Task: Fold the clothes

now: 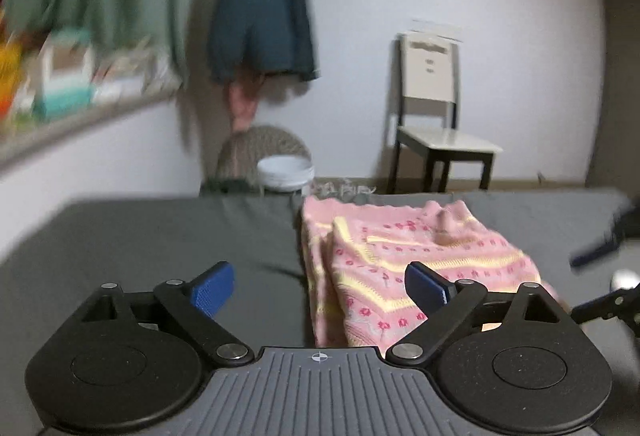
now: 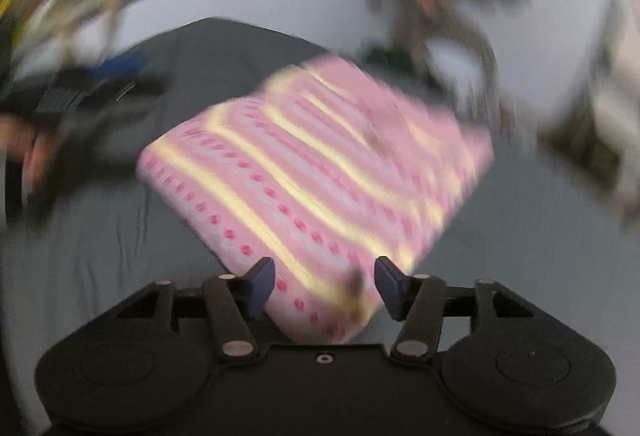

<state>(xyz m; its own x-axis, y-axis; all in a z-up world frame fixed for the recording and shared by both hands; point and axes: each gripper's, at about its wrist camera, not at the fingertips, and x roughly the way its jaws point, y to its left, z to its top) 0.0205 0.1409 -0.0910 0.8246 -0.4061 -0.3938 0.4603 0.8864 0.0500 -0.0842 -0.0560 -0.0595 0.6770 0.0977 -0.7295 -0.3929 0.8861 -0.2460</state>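
Nearest the right wrist camera, the right gripper [image 2: 325, 286] stands wide and empty over the near corner of the pink knitted garment with yellow stripes [image 2: 316, 176], folded on the grey sheet [image 2: 100, 236]. The left gripper [image 1: 320, 290], at nine o'clock, is equally wide. Soft, light, floppy knit; I would pinch doubled edges.

The folded sweater [image 1: 404, 260] lies on the tabletop [image 1: 160, 236], right of its middle in the left wrist view. The left gripper [image 1: 318, 290] hovers at the sweater's near left edge, one finger over bare tabletop, the other over the knit. Behind the tabletop stand a folding chair [image 1: 264, 152] with a stack of plates [image 1: 286, 172] before it, and further right a wooden chair [image 1: 436, 116] against the wall. A shelf [image 1: 80, 108] runs along the left. The right gripper [image 2: 325, 286] straddles the sweater's near corner.
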